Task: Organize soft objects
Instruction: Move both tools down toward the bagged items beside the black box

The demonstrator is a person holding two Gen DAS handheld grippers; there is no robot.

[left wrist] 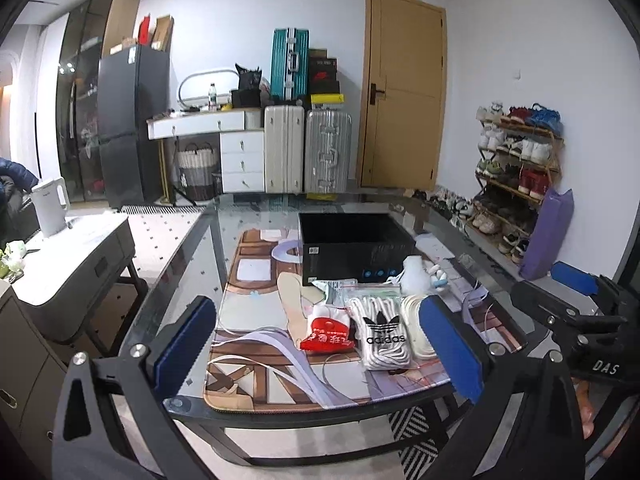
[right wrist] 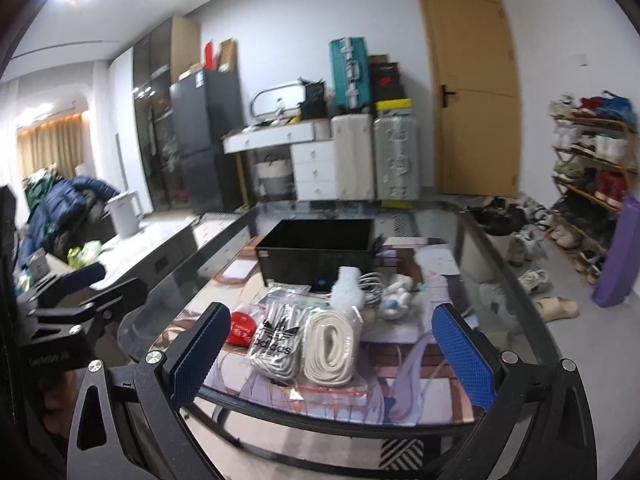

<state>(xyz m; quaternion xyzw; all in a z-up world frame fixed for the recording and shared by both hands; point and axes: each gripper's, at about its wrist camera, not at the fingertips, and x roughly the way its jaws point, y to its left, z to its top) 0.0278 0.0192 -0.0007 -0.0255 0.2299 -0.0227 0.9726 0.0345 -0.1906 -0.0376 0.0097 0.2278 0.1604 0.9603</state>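
- The left gripper is held above the table edge, fingers wide apart, nothing gripped.
- The right gripper is likewise spread, empty.
- Bagged laces are laid before the black box.

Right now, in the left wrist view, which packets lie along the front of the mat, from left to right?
Red and white packet → adidas bag of laces → coil of cream cord.

The black box shows a dark interior; its contents cannot be told. Print on the red pouch is too small to read. In the right wrist view, the pouch is mostly hidden behind a blue pad, and the shoe rack is blurred.
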